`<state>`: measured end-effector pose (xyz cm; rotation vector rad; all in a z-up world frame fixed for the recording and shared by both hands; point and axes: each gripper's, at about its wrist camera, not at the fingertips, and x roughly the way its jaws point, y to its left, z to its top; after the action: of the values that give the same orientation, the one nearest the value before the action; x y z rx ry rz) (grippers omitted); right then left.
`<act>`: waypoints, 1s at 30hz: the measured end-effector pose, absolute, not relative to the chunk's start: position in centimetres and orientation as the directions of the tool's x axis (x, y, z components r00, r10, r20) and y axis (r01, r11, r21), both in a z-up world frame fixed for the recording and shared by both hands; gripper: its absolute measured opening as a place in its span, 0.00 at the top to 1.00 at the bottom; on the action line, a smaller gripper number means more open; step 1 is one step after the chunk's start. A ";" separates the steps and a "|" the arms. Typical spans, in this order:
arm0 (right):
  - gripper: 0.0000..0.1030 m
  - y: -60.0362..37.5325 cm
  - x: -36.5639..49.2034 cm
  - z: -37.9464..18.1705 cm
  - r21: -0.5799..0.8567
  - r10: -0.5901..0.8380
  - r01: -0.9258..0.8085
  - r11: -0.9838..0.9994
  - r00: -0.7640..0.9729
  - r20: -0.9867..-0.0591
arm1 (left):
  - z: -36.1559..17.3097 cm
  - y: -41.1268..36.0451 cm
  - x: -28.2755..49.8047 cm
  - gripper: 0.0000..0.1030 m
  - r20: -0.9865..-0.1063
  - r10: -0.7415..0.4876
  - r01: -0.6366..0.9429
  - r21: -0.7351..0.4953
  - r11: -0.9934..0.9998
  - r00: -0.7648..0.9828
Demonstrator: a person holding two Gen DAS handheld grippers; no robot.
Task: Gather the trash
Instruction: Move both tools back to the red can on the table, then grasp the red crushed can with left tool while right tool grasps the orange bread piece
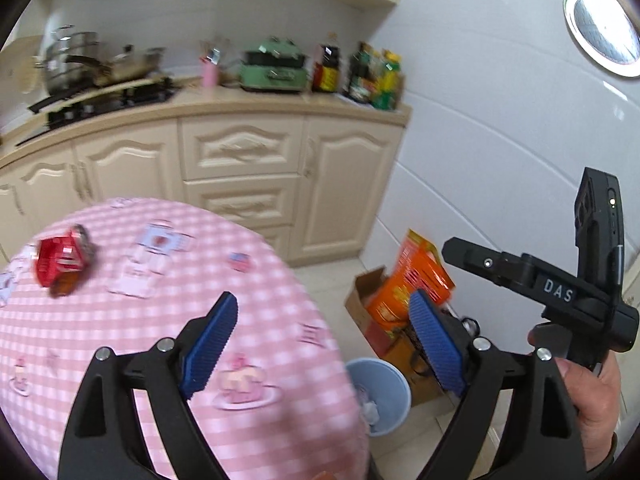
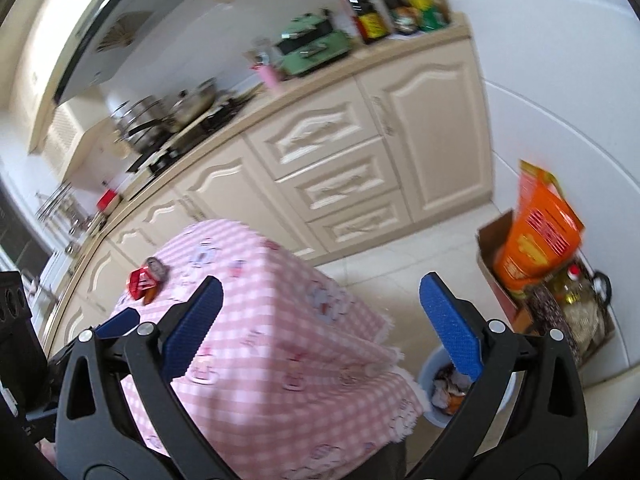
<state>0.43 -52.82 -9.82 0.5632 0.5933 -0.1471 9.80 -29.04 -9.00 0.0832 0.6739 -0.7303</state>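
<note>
A crushed red can lies with a small brown scrap on the pink checked tablecloth, toward the table's far left. My left gripper hangs open above the table's right edge, nothing between its blue pads. On the floor below that edge stands a light blue bin with crumpled trash inside. In the right wrist view my right gripper is open and empty too, over the table's near corner, with the red can far left and the bin down at the right. A hand holds the right device.
A cardboard box with orange packages and a bottle stands on the floor by the white wall, just behind the bin. Cream cabinets run behind the table. Pots, a green appliance and bottles sit on the counter.
</note>
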 end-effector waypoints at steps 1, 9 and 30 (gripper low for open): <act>0.06 -52.0 0.9 -9.3 0.452 0.034 0.274 0.849 0.825 -0.563 | -8.7 -28.2 10.1 0.16 -0.589 -0.580 0.627 -0.154 0.764 0.562; 0.06 -44.4 5.8 -6.7 0.388 0.104 0.144 0.910 0.828 -0.551 | -6.7 -20.1 12.5 0.11 -0.534 -0.498 0.503 -0.150 0.851 0.683; 0.06 -31.3 18.9 -8.6 0.313 0.242 -0.050 0.948 0.752 -0.613 | -12.7 -7.2 29.3 0.09 -0.654 -0.193 0.202 -0.063 0.977 0.731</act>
<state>18.92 -31.30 -8.58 0.2866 0.7038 0.1620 29.26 -7.18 -12.74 0.0131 0.7188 -0.2172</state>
